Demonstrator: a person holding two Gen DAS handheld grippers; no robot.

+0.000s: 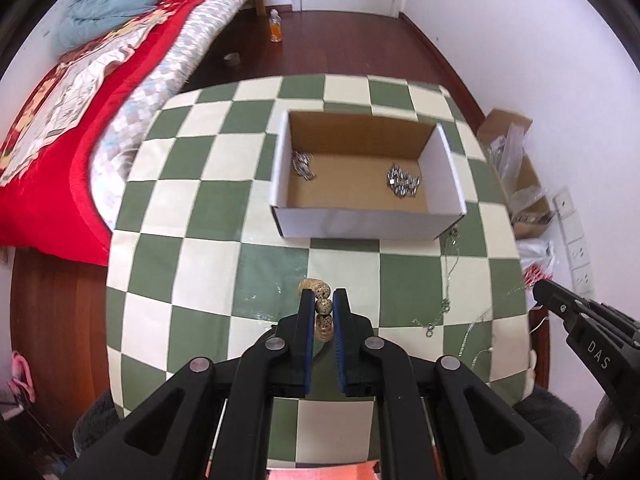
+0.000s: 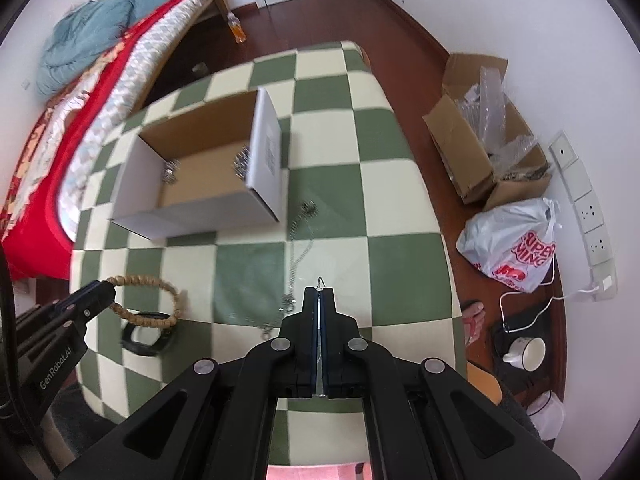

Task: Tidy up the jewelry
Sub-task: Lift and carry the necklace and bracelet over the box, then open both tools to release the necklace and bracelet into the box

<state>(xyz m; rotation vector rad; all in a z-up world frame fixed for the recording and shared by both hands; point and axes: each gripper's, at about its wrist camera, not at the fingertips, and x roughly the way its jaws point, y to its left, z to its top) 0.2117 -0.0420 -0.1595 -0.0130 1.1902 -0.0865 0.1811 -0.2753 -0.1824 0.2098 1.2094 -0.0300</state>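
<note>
My left gripper (image 1: pixel 323 300) is shut on a speckled tan bead bracelet (image 1: pixel 323 307), held just above the green-and-cream checkered table (image 1: pixel 200 208); its loop shows in the right wrist view (image 2: pixel 160 308). My right gripper (image 2: pixel 320 290) is shut on a thin silver necklace chain (image 2: pixel 298 248), whose hook sticks out at the tips. The chain trails across the table toward the open cardboard box (image 1: pixel 360 222). The box holds two heaps of silver jewelry (image 1: pixel 402 182), one at each end.
A black ring-shaped object (image 2: pixel 146 338) lies on the table under the bracelet. A bed with a red blanket (image 1: pixel 52 152) is at the left. Cardboard boxes (image 2: pixel 476 152), a plastic bag (image 2: pixel 516 248) and cups stand on the floor at the right.
</note>
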